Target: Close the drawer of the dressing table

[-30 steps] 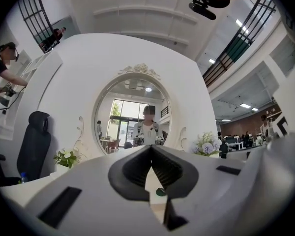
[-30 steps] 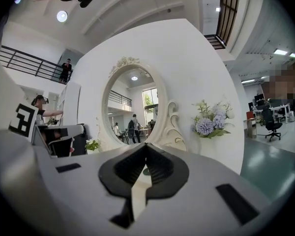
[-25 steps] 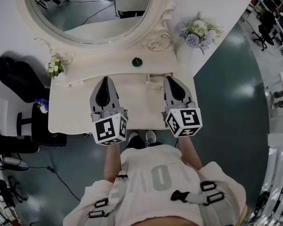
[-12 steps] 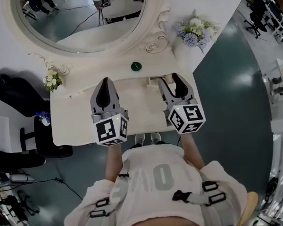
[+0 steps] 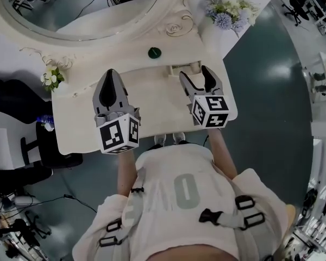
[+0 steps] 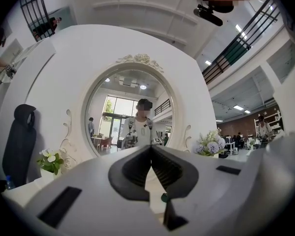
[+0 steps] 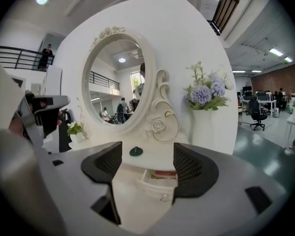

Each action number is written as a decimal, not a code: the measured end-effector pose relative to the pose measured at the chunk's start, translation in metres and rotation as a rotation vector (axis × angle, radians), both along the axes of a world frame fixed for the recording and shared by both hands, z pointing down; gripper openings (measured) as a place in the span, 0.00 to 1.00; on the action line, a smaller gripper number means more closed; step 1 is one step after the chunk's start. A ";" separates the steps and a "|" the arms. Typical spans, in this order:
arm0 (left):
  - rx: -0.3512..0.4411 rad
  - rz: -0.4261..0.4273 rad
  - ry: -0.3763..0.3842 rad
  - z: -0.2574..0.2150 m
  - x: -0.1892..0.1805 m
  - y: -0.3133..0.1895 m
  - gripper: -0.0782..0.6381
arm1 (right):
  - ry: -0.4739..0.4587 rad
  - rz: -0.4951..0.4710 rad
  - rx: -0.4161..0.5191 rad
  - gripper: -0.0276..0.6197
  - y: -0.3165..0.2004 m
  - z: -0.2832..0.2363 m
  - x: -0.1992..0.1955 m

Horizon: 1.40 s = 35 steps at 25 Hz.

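Observation:
A small white drawer (image 5: 186,68) (image 7: 156,182) stands pulled out of the raised back shelf of the white dressing table (image 5: 152,99), with something flat and reddish inside and a knob (image 7: 164,197) on its front. My right gripper (image 5: 198,74) (image 7: 148,154) hovers just in front of it. Its jaws are opening and stand wide, with nothing between the pads; the drawer front shows past the tips. Over the left half of the tabletop, my left gripper (image 5: 109,72) (image 6: 150,147) is shut and empty, pointing at the mirror.
A green round object (image 5: 154,52) (image 7: 135,152) sits on the shelf left of the drawer. An oval mirror (image 5: 70,7) rises behind. A vase of flowers (image 5: 228,10) stands at the right, a small plant (image 5: 50,78) at the left, and a black chair (image 5: 13,99) beside the table.
The right gripper's jaws went from shut to wide open as it dropped toward the drawer. The left gripper drifted slightly and stayed shut.

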<state>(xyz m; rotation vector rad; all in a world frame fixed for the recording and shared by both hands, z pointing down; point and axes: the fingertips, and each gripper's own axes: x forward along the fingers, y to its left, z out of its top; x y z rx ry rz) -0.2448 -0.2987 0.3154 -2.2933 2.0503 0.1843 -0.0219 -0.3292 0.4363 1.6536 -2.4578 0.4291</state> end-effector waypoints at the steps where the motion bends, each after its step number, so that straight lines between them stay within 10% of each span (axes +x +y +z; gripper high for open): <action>1: -0.003 -0.004 -0.002 0.001 -0.002 0.000 0.14 | 0.015 0.003 -0.020 0.54 -0.001 0.010 0.000; 19: -0.014 -0.048 -0.018 0.011 -0.023 0.000 0.14 | 0.122 0.117 -0.333 0.47 -0.010 0.163 0.013; 35: -0.018 -0.090 -0.027 0.014 -0.034 0.006 0.14 | 0.161 0.139 -0.359 0.21 -0.009 0.183 0.017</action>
